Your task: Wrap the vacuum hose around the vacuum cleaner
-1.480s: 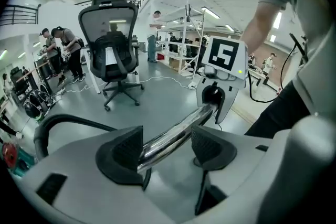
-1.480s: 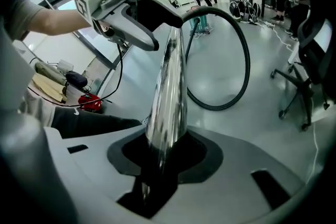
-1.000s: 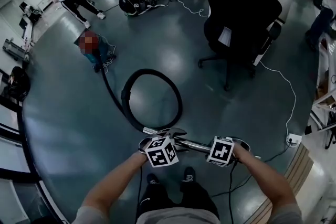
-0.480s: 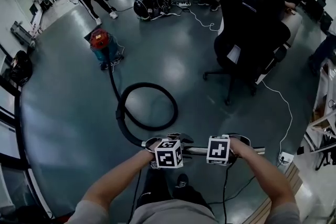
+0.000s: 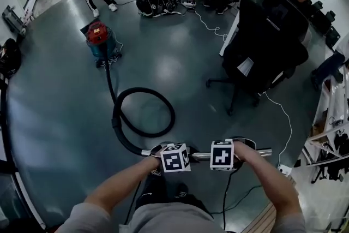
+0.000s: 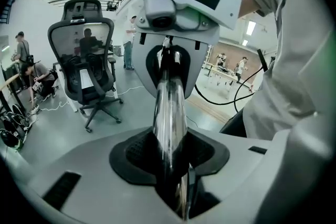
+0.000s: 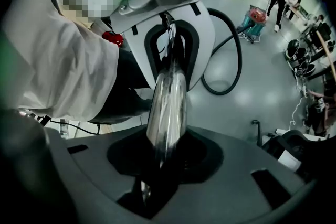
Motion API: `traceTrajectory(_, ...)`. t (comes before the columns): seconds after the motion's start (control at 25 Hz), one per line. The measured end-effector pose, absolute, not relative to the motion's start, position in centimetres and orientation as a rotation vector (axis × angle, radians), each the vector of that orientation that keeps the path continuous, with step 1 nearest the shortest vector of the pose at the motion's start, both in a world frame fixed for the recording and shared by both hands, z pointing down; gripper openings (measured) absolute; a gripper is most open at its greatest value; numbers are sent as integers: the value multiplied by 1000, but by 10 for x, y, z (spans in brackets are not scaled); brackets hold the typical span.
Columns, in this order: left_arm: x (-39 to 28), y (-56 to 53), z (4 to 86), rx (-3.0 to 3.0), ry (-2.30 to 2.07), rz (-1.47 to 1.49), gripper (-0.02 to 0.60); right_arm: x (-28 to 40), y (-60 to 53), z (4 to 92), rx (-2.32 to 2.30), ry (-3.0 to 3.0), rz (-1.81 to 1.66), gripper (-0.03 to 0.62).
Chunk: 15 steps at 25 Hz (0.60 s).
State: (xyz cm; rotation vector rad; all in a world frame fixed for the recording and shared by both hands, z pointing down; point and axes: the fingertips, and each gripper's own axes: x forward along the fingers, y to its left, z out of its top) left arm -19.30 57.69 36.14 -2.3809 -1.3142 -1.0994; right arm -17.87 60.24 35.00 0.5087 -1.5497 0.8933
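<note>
Forearms extended side by side: the left tool [image 5: 163, 151] was closing around the metal tube [image 5: 197, 155], the right tool [image 5: 235, 149] clamped on it.

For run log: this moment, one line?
left tool: closing on wand | right tool: shut on wand | hose: looped on floor

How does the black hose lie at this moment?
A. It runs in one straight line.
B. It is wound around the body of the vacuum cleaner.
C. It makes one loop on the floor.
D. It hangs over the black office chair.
C: in the head view the black hose curls into a single loop on the floor, away from the vacuum cleaner and not wound around it.
</note>
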Motion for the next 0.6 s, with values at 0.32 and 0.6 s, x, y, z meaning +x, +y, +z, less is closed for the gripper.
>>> traceTrajectory(0.32, -210, 523, 369, -2254, -1300, -1207, 153, -193, 548, 354, 495, -1558, 910, 130)
traceTrajectory(0.6, -209, 490, 362, -2185, -1300, -1243, 152, -195, 512, 343, 540, -1583, 881, 130)
